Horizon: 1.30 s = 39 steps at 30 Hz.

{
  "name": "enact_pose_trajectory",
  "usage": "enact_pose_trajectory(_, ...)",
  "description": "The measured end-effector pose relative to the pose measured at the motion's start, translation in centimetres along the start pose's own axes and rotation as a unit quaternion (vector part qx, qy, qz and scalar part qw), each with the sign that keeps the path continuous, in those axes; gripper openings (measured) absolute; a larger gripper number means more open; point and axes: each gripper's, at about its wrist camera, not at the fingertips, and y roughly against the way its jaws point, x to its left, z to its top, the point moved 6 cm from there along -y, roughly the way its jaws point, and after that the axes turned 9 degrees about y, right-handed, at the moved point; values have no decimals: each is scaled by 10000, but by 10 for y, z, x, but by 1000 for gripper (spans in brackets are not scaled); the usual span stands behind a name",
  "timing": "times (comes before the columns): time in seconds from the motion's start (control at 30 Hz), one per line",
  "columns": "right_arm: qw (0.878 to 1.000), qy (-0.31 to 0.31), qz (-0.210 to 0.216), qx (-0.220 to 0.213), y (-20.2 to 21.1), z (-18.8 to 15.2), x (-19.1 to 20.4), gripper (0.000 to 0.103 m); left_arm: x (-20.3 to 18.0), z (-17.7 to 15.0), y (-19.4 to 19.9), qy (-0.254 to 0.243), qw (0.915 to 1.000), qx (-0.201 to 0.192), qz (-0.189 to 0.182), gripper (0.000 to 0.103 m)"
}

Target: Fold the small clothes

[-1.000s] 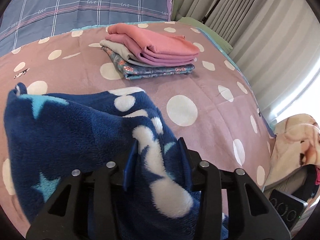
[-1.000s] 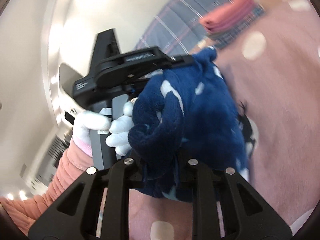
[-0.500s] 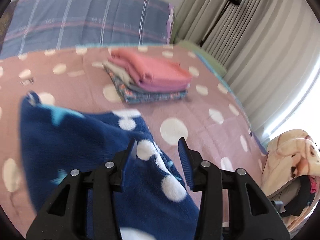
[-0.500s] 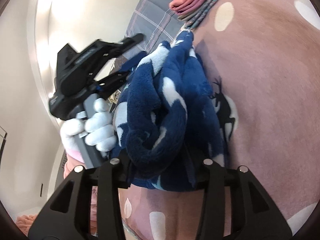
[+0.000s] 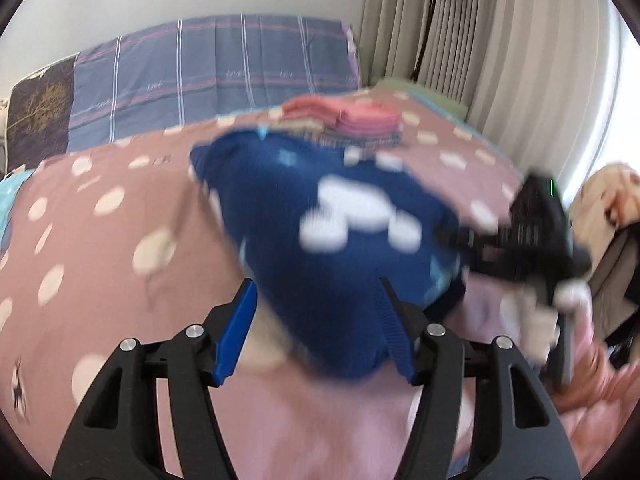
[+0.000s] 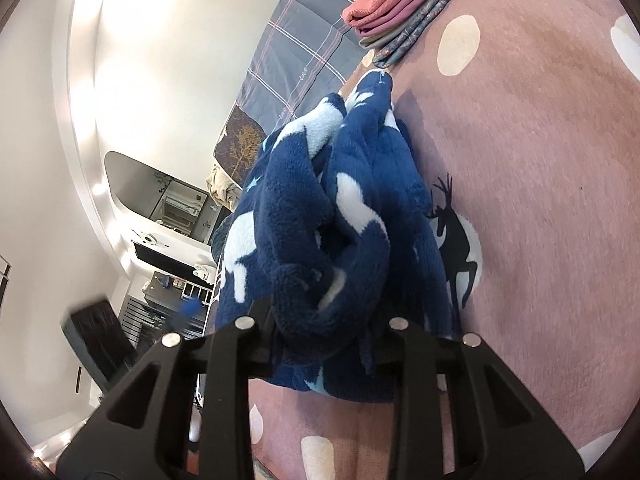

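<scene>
A dark blue fleece garment (image 5: 336,232) with white and light blue shapes is bunched up above the pink dotted bedspread (image 5: 120,248). My left gripper (image 5: 316,332) is open, its blue-padded fingers (image 5: 236,332) wide apart, with the garment's lower edge between them. My right gripper (image 6: 320,320) holds a thick bunch of the same garment (image 6: 340,216) between its fingers; it also shows in the left wrist view (image 5: 532,232), blurred, at the garment's right end.
A stack of folded clothes (image 5: 352,124), pink on top, lies at the far side of the bed, also in the right wrist view (image 6: 404,0). A blue plaid pillow (image 5: 216,76) is behind it. Curtains (image 5: 500,60) hang on the right. A beige bundle (image 5: 608,200) lies off the bed's right edge.
My left gripper has opened wide, let go of the garment and pulled back. The right gripper keeps its hold on the bunched garment.
</scene>
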Motion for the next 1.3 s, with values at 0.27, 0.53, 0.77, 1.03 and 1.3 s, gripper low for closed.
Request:
enact_pose_trajectory(0.27, 9998, 121, -138, -41, -2, 4, 10, 27, -16, -37, -42, -92, 9987, 490, 116, 67)
enact_pose_trajectory(0.53, 9984, 216, -332, -411, 17, 6, 29, 16, 4, -34, -71, -37, 9896, 476, 1354, 68)
enact_pose_trajectory(0.77, 9957, -723, -571, -42, 9, -27, -31, 16, 22, -51, -71, 363, 9908, 693, 1100, 67)
enact_pose_trajectory(1.03, 9924, 714, -995, 60, 17, -19, 12, 27, 6, -57, -15, 43, 9974, 720, 8, 26)
enact_pose_trajectory(1.3, 9921, 738, -1008, 84, 19, -19, 10, 27, 1, 13, 0, -6, 9973, -182, -713, 20)
